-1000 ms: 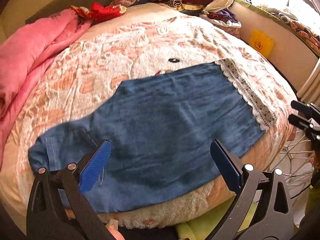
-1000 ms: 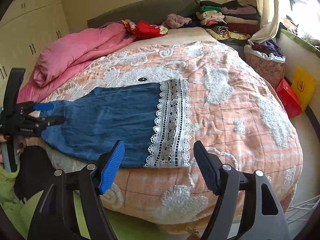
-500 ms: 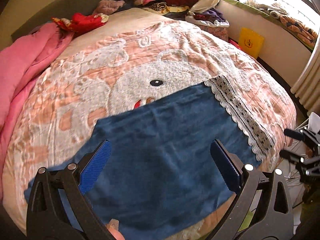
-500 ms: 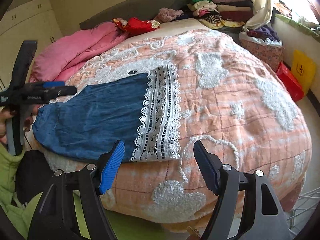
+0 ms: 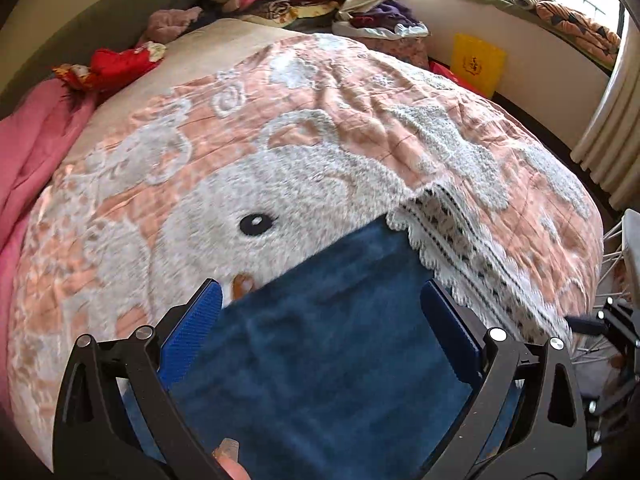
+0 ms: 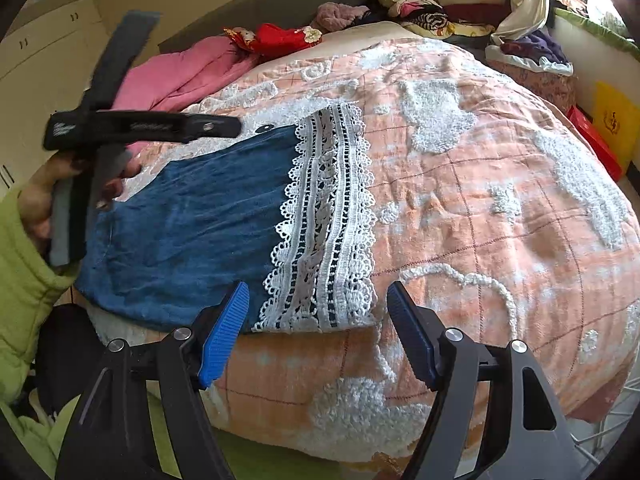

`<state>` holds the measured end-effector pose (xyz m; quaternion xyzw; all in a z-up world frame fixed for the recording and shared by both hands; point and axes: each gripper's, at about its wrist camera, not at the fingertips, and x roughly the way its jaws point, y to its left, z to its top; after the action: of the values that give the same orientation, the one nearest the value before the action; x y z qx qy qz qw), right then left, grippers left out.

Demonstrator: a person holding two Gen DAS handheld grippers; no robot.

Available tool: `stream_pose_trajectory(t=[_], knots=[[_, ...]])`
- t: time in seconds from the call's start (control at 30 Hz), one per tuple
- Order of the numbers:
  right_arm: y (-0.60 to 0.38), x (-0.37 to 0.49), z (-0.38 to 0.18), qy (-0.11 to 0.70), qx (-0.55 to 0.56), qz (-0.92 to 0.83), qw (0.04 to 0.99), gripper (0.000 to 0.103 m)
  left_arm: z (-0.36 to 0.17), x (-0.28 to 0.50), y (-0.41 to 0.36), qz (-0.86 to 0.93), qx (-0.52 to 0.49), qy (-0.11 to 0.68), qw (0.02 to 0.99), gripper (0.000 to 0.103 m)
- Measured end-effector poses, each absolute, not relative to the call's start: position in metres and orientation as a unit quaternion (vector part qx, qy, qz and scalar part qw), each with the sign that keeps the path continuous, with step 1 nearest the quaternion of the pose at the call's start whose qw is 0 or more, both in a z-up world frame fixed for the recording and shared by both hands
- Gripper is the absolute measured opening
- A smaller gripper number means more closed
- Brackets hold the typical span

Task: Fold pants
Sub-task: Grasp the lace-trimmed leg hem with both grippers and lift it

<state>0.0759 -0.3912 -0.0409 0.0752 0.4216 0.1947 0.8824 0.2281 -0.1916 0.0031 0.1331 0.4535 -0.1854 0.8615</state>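
Note:
Blue denim pants [image 6: 192,224] with a white lace hem [image 6: 324,220] lie flat near the front edge of the bed. In the left wrist view the denim [image 5: 332,344] fills the bottom and the lace hem [image 5: 472,248] runs off to the right. My left gripper [image 5: 320,320] is open and empty, hovering above the denim; it also shows in the right wrist view [image 6: 228,126] over the pants' far edge. My right gripper [image 6: 316,328] is open and empty, just in front of the lace hem's near corner.
The peach and white bedspread [image 6: 500,184] covers the bed. A pink quilt [image 6: 184,76] lies at the left. A red garment [image 6: 280,36] and stacked folded clothes [image 6: 448,0] lie at the back. A yellow bag [image 6: 614,124] stands on the floor at the right.
My left gripper has moved forward over the pants toward the lace hem. My right gripper has moved closer to the hem's near corner. Both stay open.

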Motion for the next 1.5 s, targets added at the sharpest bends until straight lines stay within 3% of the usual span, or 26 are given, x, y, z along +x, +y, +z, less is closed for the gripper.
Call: stream_pose_trajectory(t=[0.3, 0.4, 0.43, 0.47, 0.57, 0.73, 0.8, 0.87, 0.9, 0.97, 1.07, 1.27, 1.5], knots=[[-0.393, 0.086, -0.054, 0.435, 0.103, 0.186, 0.875, 0.072, -0.026, 0.259, -0.218, -0.214, 0.147, 0.471, 0.843, 0.092], [-0.393, 0.089, -0.055, 0.439, 0.114, 0.19, 0.871, 0.072, -0.04, 0.268, -0.224, -0.224, 0.132, 0.493, 0.83, 0.081], [-0.393, 0.089, -0.054, 0.436, 0.121, 0.198, 0.869, 0.061, -0.043, 0.27, -0.224, -0.232, 0.122, 0.496, 0.828, 0.074], [-0.392, 0.089, -0.053, 0.436, 0.127, 0.206, 0.867, 0.056, -0.044, 0.27, -0.225, -0.24, 0.113, 0.499, 0.825, 0.066], [-0.39, 0.093, -0.052, 0.435, 0.129, 0.209, 0.866, 0.056, -0.043, 0.265, -0.227, -0.258, 0.114, 0.493, 0.823, 0.053], [-0.39, 0.106, -0.06, 0.439, 0.152, 0.22, 0.858, 0.056, -0.045, 0.264, -0.23, -0.265, 0.121, 0.487, 0.823, 0.053], [-0.389, 0.108, -0.06, 0.435, 0.152, 0.226, 0.858, 0.049, -0.048, 0.266, -0.229, -0.27, 0.118, 0.484, 0.824, 0.054], [-0.39, 0.11, -0.058, 0.434, 0.149, 0.23, 0.858, 0.034, -0.049, 0.266, -0.227, -0.271, 0.11, 0.483, 0.825, 0.054], [-0.389, 0.111, -0.057, 0.433, 0.149, 0.236, 0.857, 0.033, -0.049, 0.265, -0.227, -0.271, 0.112, 0.481, 0.826, 0.052], [-0.387, 0.11, -0.055, 0.43, 0.143, 0.239, 0.859, 0.031, -0.046, 0.26, -0.23, -0.28, 0.115, 0.477, 0.825, 0.033], [-0.384, 0.11, -0.05, 0.424, 0.139, 0.242, 0.861, 0.028, -0.042, 0.252, -0.235, -0.283, 0.132, 0.466, 0.828, 0.016], [-0.38, 0.104, -0.031, 0.405, 0.136, 0.263, 0.865, 0.028, -0.033, 0.249, -0.222, -0.295, 0.102, 0.46, 0.831, 0.008], [-0.355, 0.099, 0.001, 0.378, 0.11, 0.291, 0.872, 0.028, -0.006, 0.24, -0.19, -0.308, 0.053, 0.432, 0.846, 0.007]])
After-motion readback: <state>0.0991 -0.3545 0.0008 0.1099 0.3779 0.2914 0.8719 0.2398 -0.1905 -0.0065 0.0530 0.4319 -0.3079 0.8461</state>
